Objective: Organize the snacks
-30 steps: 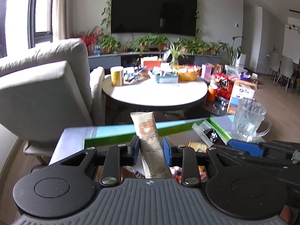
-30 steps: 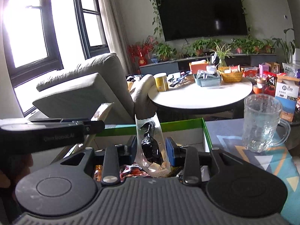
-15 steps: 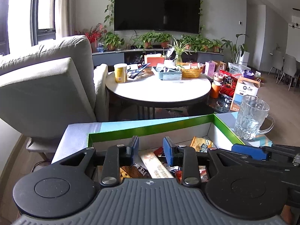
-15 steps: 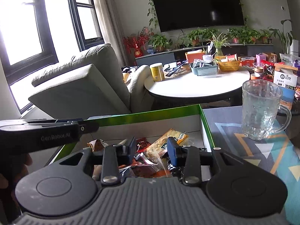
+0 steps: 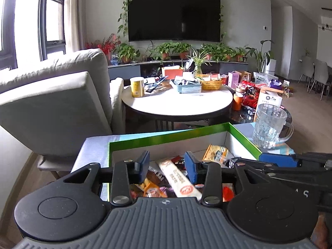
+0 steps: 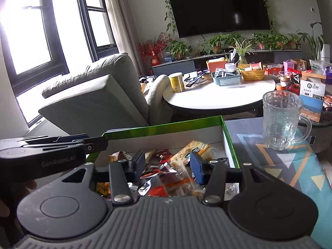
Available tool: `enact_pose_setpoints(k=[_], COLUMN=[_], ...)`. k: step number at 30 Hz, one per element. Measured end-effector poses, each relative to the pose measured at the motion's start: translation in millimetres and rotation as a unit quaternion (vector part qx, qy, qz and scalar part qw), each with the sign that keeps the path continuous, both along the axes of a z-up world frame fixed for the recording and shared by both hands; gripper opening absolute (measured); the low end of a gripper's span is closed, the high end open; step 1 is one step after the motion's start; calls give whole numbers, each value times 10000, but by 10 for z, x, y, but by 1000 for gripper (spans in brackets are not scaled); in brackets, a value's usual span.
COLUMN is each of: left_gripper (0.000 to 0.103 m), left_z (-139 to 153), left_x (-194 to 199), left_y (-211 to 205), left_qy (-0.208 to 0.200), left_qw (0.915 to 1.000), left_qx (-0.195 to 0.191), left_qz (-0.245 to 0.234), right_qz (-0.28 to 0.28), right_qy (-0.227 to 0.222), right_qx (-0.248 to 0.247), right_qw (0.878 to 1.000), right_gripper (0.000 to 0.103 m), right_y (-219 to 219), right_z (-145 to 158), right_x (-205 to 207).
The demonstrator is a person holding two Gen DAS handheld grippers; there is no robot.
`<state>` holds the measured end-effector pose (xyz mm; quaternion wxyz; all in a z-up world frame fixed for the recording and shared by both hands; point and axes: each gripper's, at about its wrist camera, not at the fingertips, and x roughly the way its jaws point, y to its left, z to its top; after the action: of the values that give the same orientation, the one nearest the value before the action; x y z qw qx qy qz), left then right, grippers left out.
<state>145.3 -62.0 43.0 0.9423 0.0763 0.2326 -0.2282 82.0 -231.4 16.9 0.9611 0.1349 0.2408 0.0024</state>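
Drop-off step: left claw (image 5: 167,167) and right claw (image 6: 167,167) just opening, both empty, poised above snack packets (image 6: 166,166) heaped in the green-rimmed box (image 6: 161,125). Next: fetching more, likely.

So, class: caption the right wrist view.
Open right gripper above snack packets in the green-rimmed box, glass mug beside it.

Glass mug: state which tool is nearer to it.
Right. The right tool hovers over the green-rimmed box beside the glass mug; the left tool sits farther along the box.
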Motion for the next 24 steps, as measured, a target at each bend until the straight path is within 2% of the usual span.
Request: enact_pose_setpoints(k=[6, 11, 19, 24], left_gripper=[42, 54, 55, 55], left_z=[54, 112, 155, 100], left_x=[-284, -516, -847, -960], left_y=[145, 275, 383, 422], left_qy=[-213, -336, -492, -383], left_qw=[9997, 9988, 9968, 9974], left_qx=[62, 120, 85, -15], left_qz=[134, 329, 621, 602], right_qz=[130, 108, -32, -51], right_qy=[-47, -125, -155, -132], right_qx=[-158, -175, -79, -113], right_qw=[9998, 9997, 9998, 9998], right_gripper=[51, 55, 55, 55], right_y=[180, 263, 358, 404], right_z=[103, 180, 214, 199], right_x=[-192, -416, -703, -857])
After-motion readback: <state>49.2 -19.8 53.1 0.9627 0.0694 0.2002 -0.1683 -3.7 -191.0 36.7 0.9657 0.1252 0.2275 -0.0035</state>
